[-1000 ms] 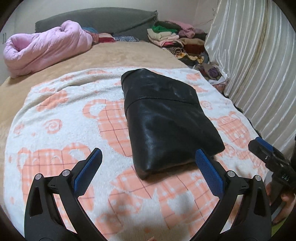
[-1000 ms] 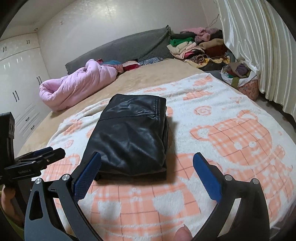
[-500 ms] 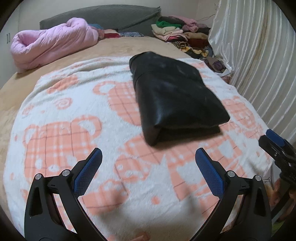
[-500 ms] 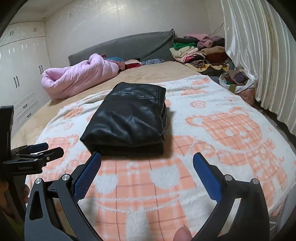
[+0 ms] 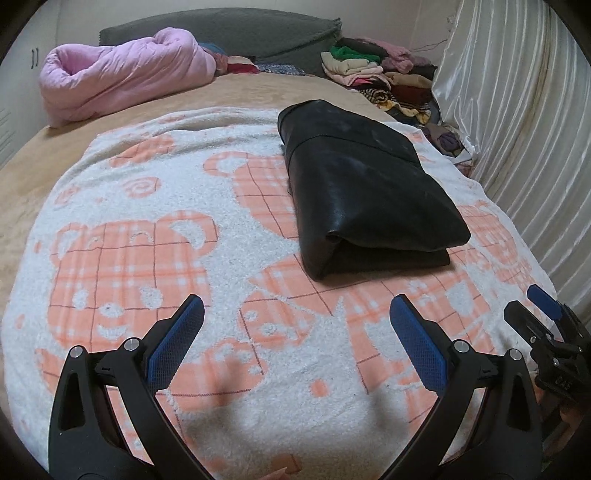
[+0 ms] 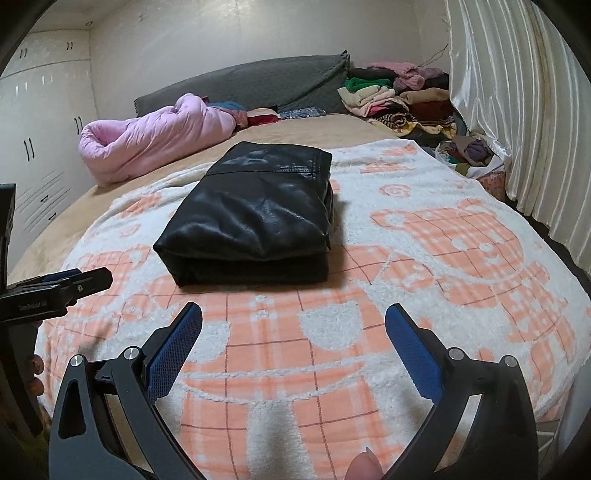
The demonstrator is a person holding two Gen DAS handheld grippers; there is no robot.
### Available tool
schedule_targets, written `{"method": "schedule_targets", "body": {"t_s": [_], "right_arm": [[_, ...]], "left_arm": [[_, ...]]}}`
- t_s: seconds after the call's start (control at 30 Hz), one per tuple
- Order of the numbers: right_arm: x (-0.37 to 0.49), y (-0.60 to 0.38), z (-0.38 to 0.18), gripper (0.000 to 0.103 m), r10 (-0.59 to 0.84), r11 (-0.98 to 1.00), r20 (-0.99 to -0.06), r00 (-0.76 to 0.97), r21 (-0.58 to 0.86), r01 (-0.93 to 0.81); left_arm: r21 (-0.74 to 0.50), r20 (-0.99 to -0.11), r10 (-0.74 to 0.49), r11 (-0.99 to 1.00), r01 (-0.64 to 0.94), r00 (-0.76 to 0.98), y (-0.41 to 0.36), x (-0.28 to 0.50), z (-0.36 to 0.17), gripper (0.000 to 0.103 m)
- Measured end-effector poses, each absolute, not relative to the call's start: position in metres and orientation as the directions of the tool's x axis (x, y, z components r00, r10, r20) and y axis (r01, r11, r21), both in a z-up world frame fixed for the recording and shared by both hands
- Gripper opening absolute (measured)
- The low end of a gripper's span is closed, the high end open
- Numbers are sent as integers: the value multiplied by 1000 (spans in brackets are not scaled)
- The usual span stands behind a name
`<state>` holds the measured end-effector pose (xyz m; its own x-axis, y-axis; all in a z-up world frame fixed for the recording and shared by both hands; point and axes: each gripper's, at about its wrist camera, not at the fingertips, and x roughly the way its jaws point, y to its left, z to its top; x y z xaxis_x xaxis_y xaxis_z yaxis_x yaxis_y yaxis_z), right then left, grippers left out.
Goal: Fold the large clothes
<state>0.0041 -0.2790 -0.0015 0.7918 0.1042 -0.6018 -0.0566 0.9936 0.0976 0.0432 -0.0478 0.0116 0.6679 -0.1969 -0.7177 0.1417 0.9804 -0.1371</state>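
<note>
A black leather garment lies folded into a thick rectangle on the white and orange bear-print blanket; it also shows in the right wrist view. My left gripper is open and empty, held above the blanket, short of the garment's near edge. My right gripper is open and empty, also short of the garment. Each gripper shows at the edge of the other's view: the right one and the left one.
A rolled pink quilt lies at the far left of the bed by the grey headboard. A pile of clothes sits at the far right. A shiny curtain hangs along the right side. White wardrobes stand left.
Both grippers have drawn back from the folded garment toward the bed's near edge. The garment lies still and both stay open.
</note>
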Motion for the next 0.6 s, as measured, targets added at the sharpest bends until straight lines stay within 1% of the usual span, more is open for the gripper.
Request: {"method": "schedule_targets", "body": {"t_s": [0.6], "right_arm": [[7,-279,-3,99,107,994,-613,783,95,-61]], "left_arm": [[-114,-723,-175,984,134,669,-48,42,12,95]]}}
